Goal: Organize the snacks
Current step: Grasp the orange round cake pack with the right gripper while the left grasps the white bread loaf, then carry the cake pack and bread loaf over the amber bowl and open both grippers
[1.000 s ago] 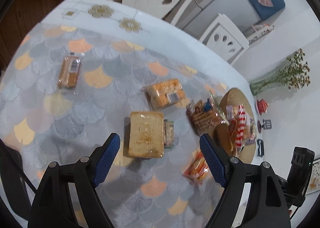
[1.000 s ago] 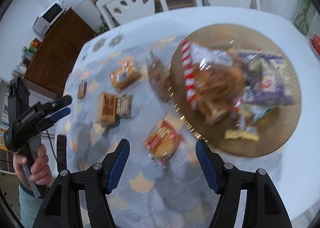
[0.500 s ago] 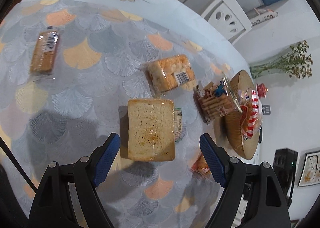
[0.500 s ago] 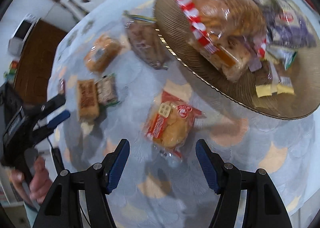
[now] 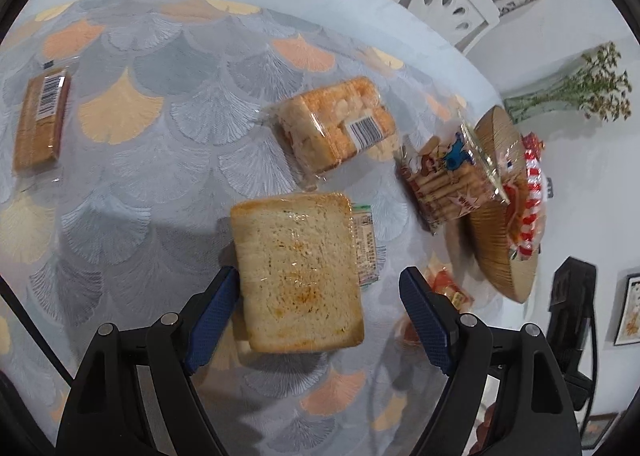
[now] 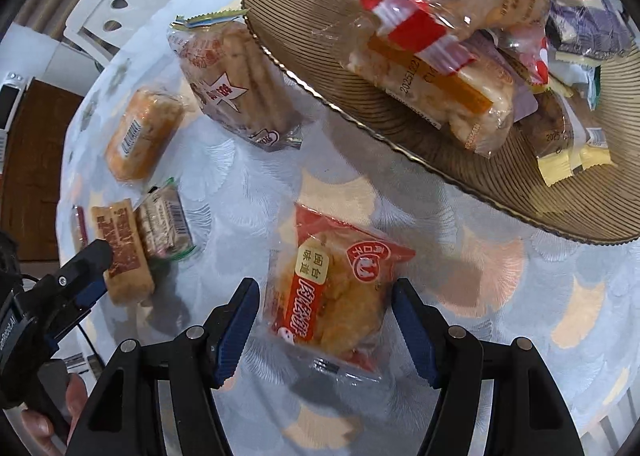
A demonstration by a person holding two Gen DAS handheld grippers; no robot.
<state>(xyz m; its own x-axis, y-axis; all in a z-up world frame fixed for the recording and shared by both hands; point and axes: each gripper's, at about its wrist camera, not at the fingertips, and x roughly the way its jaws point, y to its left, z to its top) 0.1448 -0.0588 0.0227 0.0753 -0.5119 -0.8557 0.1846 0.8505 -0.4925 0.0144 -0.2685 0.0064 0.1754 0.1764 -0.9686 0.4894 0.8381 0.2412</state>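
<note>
My left gripper (image 5: 320, 316) is open around a wrapped slice of toast bread (image 5: 296, 272) lying on the table; its left finger is at the bread's edge. My right gripper (image 6: 326, 330) is open around a red-wrapped bun packet (image 6: 336, 288), fingers on either side, not closed on it. A round woven tray (image 6: 420, 160) at upper right holds several wrapped snacks. The tray also shows in the left wrist view (image 5: 500, 256). The bread (image 6: 124, 252) and the left gripper (image 6: 76, 276) show in the right wrist view.
On the patterned tablecloth lie a wafer-roll bag (image 5: 444, 180), an orange cake pack (image 5: 340, 124), a flat cracker pack (image 5: 40, 120) and a small green-edged packet (image 6: 164, 224). White chairs (image 5: 444, 4) stand beyond the table. A vase of dried flowers (image 5: 580, 92) stands at the right.
Both grippers have come down and forward: the left now straddles the bread slice, the right now straddles the red bun packet. Both stay open.
</note>
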